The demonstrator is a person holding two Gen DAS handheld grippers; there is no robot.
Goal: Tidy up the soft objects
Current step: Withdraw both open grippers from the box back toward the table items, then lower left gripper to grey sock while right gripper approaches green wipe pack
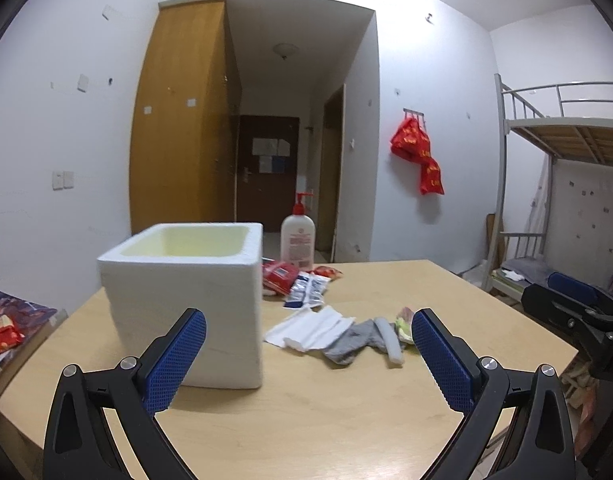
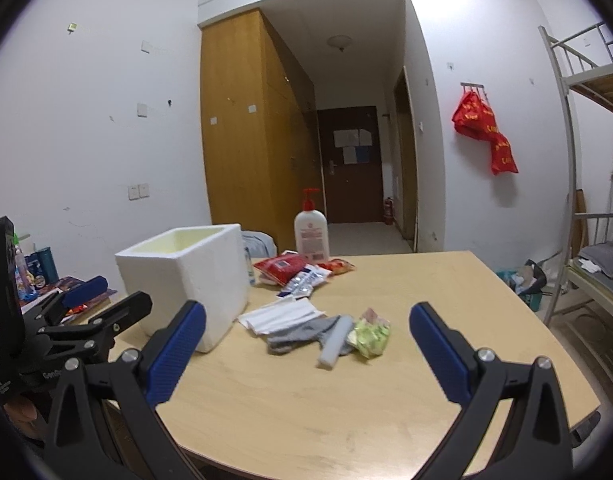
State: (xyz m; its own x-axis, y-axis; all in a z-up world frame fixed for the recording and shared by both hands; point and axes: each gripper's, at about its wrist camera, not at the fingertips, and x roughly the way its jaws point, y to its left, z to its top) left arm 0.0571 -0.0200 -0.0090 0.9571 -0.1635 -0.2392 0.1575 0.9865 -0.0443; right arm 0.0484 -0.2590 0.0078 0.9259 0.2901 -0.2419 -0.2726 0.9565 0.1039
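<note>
Black grippers, blue textured jaws, silver screws (image 1: 487,363).

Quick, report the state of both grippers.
Left gripper: open, holding nothing.
Right gripper: open, holding nothing.

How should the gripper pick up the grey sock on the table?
Probably pinch the grey sock at its bunched near-left end, coming down from above with the open right gripper. That end lies bare on the wooden table, while its other end is crossed by a white foam stick and its far edge meets the white folded cloth.
</note>
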